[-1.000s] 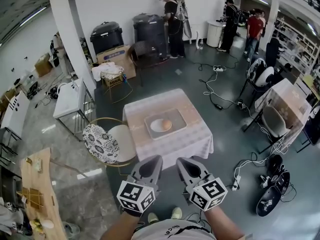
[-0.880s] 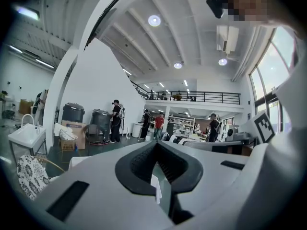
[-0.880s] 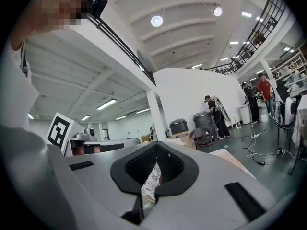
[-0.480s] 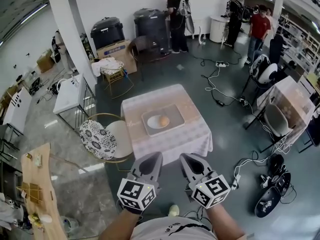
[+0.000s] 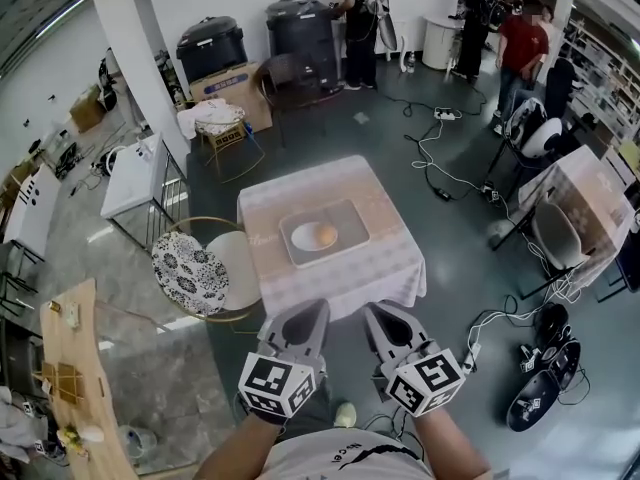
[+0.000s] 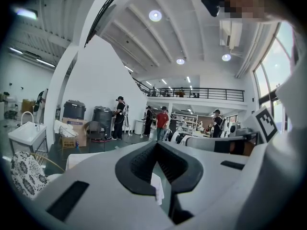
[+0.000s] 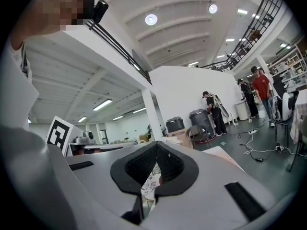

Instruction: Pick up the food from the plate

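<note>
Left tongs (image 5: 303,313): shut tight, tips pressed together. Nothing in them and they're touching nothing.
Right tongs (image 5: 385,316): same deal, tips meet and they're empty.
Arms: left forearm (image 5: 235,453) and right forearm (image 5: 455,448) both stick out from the body, near edge of the scene. The two tongs sit side by side with a small gap between them and point roughly level toward the table (image 5: 385,268).
Food (image 5: 322,234): a roundish orange-tan lump on a white plate (image 5: 303,238). The plate sits on a grey tray (image 5: 352,218) about mid-table, well beyond the tips of the tongs.
Near edge: the pale tablecloth hangs down over the near side, right ahead of both tongs. Neither of them is over the tray.
Left side: a chair with a patterned cushion (image 5: 190,273) is parked just beside the table's left edge, so it's tight there.
Right side: bare floor next to the table, then cables (image 5: 440,168) trailing off further right and far. Past those there's another covered table (image 5: 585,193).
Far end: black bins (image 5: 300,28) and a few people by the wall, well apart from the table.
</note>
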`<control>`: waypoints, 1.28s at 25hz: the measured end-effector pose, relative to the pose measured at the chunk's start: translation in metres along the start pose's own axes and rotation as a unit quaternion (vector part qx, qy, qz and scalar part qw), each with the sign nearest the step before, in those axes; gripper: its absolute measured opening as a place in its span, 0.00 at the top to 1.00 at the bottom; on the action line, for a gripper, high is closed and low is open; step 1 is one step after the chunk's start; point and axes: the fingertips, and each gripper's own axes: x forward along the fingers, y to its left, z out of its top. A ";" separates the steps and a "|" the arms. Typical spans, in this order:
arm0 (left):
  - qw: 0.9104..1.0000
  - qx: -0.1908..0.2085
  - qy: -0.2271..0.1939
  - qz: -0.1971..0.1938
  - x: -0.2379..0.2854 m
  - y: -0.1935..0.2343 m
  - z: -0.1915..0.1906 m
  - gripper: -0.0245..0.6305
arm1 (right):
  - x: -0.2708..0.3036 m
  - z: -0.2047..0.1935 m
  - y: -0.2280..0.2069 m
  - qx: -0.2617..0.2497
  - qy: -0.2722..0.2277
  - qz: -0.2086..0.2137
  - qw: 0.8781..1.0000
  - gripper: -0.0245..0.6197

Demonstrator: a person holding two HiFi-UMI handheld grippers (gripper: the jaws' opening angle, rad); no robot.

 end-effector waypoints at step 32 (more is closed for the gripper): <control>0.997 0.001 0.078 0.020 0.213 0.177 -0.053 0.96 | 0.221 0.003 -0.146 0.035 0.041 -0.052 0.997 0.94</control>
